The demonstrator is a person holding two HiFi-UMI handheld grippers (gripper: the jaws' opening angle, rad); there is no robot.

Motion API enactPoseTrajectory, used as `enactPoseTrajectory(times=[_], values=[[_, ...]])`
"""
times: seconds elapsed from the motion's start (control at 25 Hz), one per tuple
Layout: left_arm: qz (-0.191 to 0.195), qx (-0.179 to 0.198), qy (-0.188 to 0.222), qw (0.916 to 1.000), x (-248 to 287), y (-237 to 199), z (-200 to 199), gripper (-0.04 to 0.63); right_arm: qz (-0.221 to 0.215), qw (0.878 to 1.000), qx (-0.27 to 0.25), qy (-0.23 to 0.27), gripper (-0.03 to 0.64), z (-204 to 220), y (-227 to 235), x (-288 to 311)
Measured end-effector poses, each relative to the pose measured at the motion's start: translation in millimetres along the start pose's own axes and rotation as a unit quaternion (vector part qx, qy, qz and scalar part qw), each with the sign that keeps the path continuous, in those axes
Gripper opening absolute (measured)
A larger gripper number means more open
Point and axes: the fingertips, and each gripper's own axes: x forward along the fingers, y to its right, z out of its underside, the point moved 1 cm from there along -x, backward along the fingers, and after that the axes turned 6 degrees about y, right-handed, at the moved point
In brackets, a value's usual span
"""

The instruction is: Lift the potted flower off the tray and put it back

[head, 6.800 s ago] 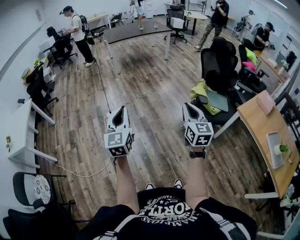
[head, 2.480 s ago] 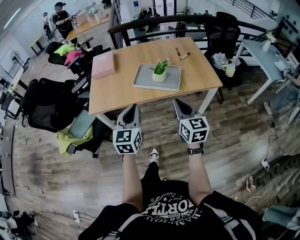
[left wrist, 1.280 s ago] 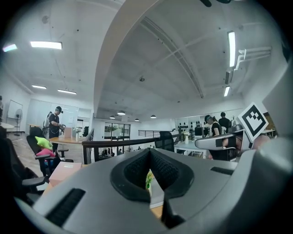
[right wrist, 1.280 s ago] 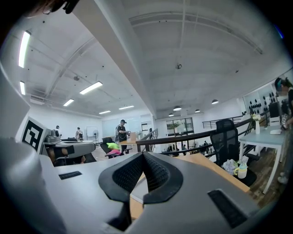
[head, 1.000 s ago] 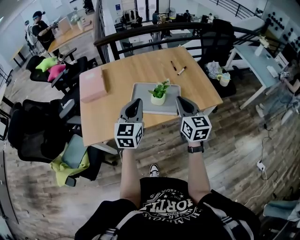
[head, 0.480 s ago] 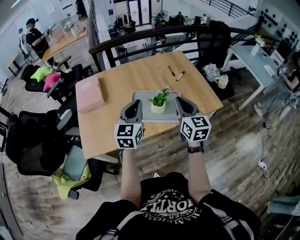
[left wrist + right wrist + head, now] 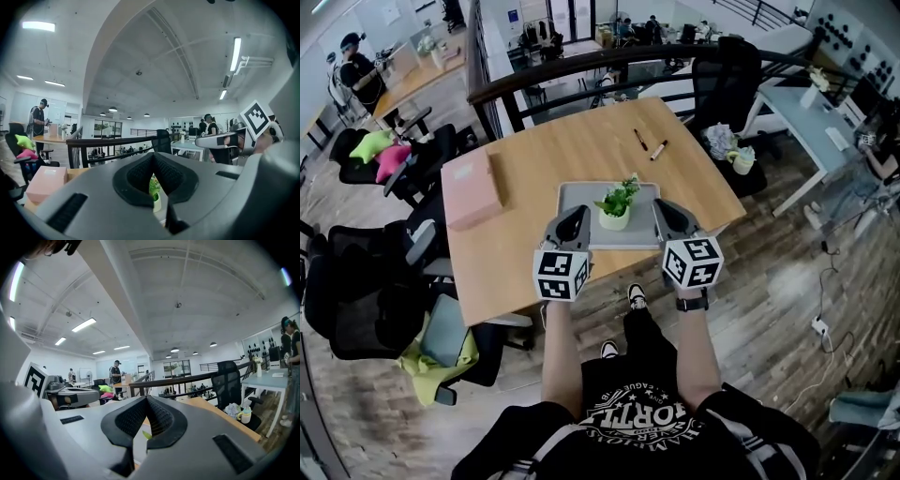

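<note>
table: wood, fills the upper middle of the head view
tray: grey, rectangular, on the table near its lower edge, frame centre
pink box: flat on the table, left of the tray, well apart
left gripper: jaws clenched, nothing held; tip over the tray's lower-left corner
right gripper: jaws clenched, nothing held; tip over the tray's right side
potted flower: upright in a white pot on the tray, between both tips, apart from each
pens: two, on the table above the tray

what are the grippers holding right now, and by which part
Nothing. The left gripper and right gripper are both shut and empty; the potted flower stands ungripped on the tray.
</note>
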Motion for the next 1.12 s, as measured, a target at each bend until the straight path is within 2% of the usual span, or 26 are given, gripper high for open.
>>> enactPoseTrajectory(times=[0.44, 0.8, 1.12], values=[[-0.017, -0.012, -0.033, 0.9992, 41.8, -14.9, 43.3, 0.017, -0.004, 0.999, 0.026, -0.019, 0.020, 40.6, 29.8, 35.0], [-0.004, -0.013, -0.064, 0.9979, 75.9, -13.0, 78.2, 0.018, -0.005, 0.998, 0.040, -0.051, 0.020, 72.6, 55.2, 52.8], [-0.006, -0.026, -0.076, 0.9967, 93.4, -13.5, 93.6, 0.018, -0.013, 0.996, 0.050, -0.068, 0.020, 87.6, 74.4, 69.0]])
